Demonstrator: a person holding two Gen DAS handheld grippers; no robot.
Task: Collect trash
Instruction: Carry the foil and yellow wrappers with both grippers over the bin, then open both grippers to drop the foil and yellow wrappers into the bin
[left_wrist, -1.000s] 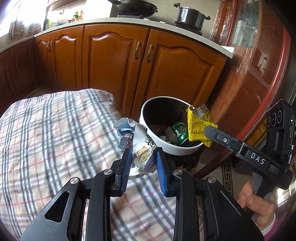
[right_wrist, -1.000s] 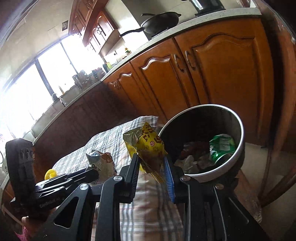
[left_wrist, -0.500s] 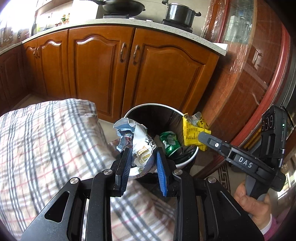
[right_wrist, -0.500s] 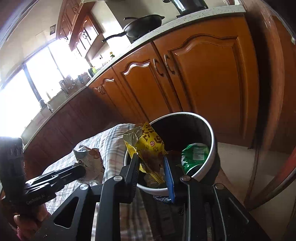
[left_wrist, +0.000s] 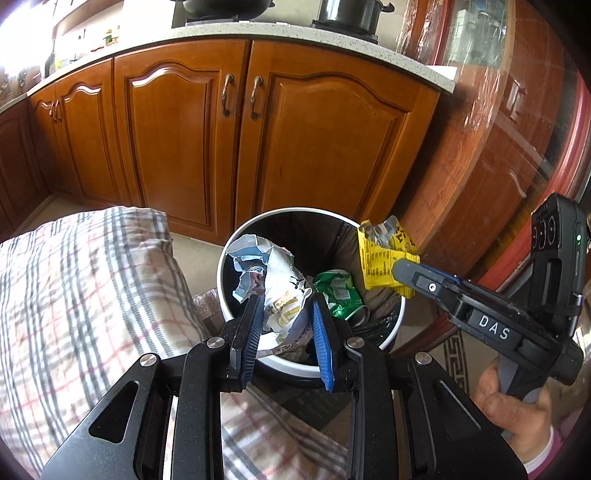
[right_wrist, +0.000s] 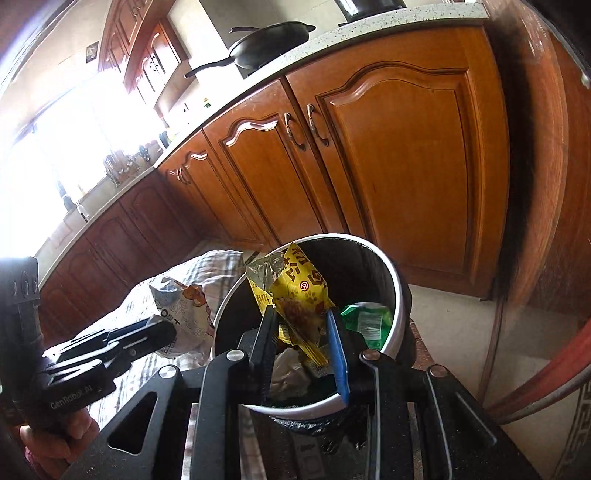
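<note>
Left wrist view: the left tool (left_wrist: 283, 314) pinches a crumpled white and silver wrapper (left_wrist: 271, 284) between its blue pads, held over the near part of a round white-rimmed trash bin (left_wrist: 236, 254) lined with a dark bag. Inside the bin lies a green packet (left_wrist: 338, 291). At the right, the right tool (left_wrist: 400, 271) pinches a yellow wrapper (left_wrist: 380, 264) with small black print, too small to read, above the bin's right rim. That tool's black body bears the letters "DAS" (left_wrist: 493, 326). A checked cloth (left_wrist: 74, 295) covers the bench at the left, just beside the bin. Wooden cabinet doors (left_wrist: 184, 140) stand behind.

Right wrist view: the right tool (right_wrist: 301, 325) grips the yellow wrapper (right_wrist: 299, 284), printed with red characters and a round red logo, over the trash bin (right_wrist: 395, 295). The green packet (right_wrist: 365, 319) lies inside at the right. At the left, the left tool (right_wrist: 162, 330) holds the white wrapper (right_wrist: 181, 314) beside the bin's left rim; its handle reads "GenRobot.AI" (right_wrist: 70, 398). A black pan (right_wrist: 269, 40) sits on the far counter.
</note>
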